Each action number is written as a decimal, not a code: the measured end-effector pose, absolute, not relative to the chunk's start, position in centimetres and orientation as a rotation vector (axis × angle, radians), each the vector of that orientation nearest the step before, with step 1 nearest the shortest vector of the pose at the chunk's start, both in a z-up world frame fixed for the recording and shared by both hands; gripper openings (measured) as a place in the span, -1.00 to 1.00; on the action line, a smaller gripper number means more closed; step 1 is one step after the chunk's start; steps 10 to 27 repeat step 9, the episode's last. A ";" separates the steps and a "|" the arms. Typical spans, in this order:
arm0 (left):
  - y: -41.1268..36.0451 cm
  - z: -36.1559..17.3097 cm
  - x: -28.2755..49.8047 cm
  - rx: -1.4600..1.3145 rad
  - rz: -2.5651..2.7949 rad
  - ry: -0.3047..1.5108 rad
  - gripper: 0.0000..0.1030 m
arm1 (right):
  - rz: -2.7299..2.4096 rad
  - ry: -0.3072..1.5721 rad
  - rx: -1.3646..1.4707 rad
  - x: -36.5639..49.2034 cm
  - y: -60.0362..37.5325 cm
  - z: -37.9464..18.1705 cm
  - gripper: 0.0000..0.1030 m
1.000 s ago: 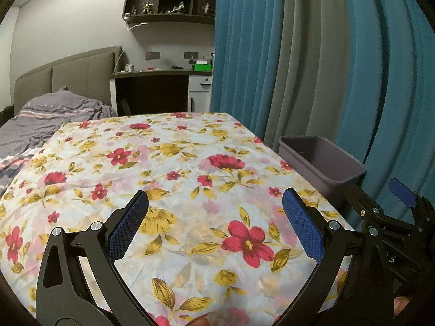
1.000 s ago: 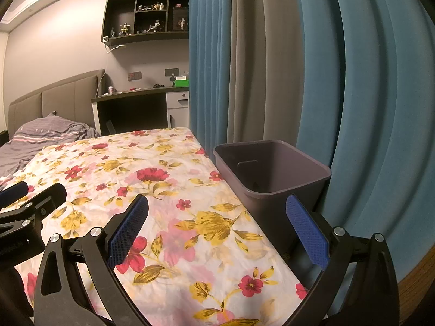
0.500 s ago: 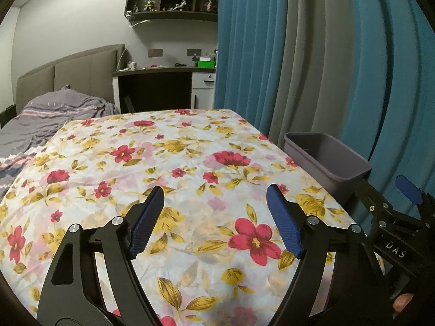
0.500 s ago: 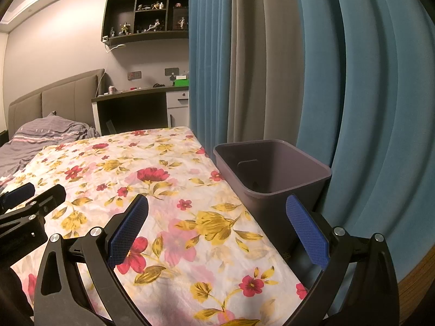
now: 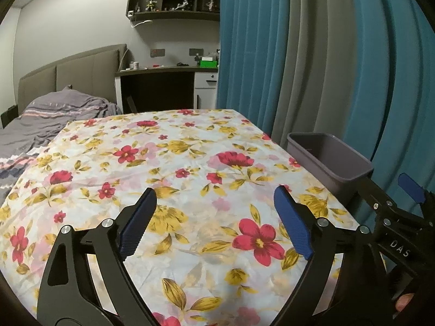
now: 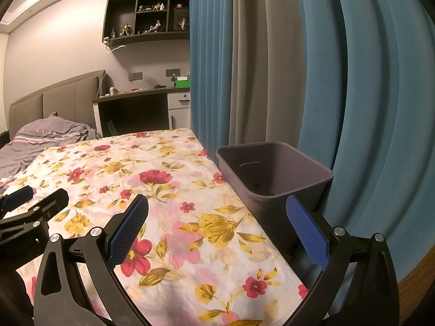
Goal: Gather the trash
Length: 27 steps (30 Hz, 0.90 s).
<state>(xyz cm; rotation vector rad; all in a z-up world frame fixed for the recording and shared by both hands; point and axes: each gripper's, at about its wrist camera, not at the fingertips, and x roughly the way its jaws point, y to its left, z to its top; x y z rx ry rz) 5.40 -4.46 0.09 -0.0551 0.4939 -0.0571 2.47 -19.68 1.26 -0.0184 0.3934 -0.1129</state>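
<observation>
Floral-printed tablecloth (image 5: 190, 168): grey plastic bin (image 6: 272, 174) interior seen only from right; left gripper (image 5: 214, 217) reopening, right gripper (image 6: 217, 231) spread, both empty.

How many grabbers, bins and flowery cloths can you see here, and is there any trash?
Black two-finger grippers with blue pads: 2, the left gripper and the right gripper, both open and empty.
Grey plastic square bin: 1, beside the table's right edge.
Flowered tablecloth: 1.
Trash pieces: 0 in view.
Total: 4 things.
</observation>
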 end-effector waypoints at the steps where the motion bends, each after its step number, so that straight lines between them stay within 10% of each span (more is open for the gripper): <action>1: -4.4 0.1 5.3 -0.055 -0.055 0.491 0.77 | -0.113 0.394 -0.020 2.5 -19.7 1.3 0.89; 27: -4.1 0.4 5.2 -0.067 -0.034 0.487 0.89 | -0.113 0.394 -0.017 2.5 -19.7 1.4 0.89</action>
